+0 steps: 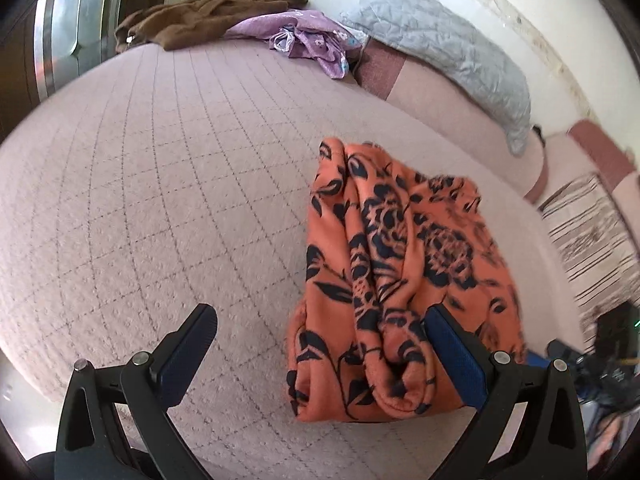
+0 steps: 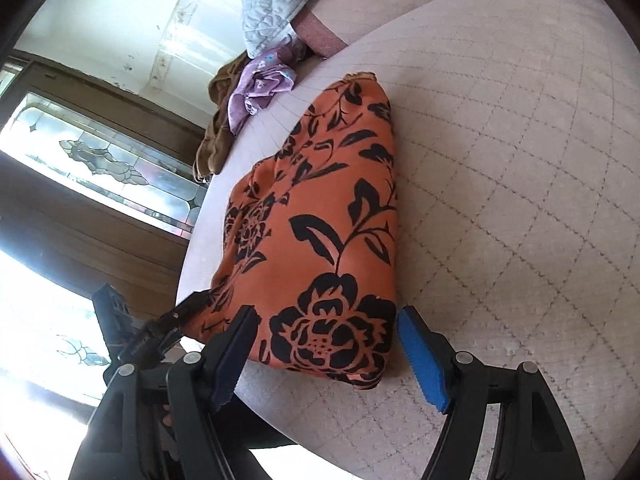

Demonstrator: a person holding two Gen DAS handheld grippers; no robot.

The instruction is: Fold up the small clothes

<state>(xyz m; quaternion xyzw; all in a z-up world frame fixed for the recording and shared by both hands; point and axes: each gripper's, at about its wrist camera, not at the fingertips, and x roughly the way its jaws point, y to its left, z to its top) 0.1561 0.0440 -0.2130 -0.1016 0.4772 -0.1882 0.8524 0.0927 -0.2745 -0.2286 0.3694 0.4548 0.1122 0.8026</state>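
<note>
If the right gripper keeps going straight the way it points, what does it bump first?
Most likely the orange cloth. The right gripper is open and the folded cloth's near end lies right ahead between its fingers, on the bed. How far off it is cannot be told.

Bare quilted bedcover (image 1: 140, 208) is lying open ahead of the left fingers (image 1: 188, 356). The folded orange cloth (image 2: 320, 240) is sitting between the right fingers (image 2: 420, 360), blocking that path; clothes (image 1: 248, 16) are piling far beyond.
</note>
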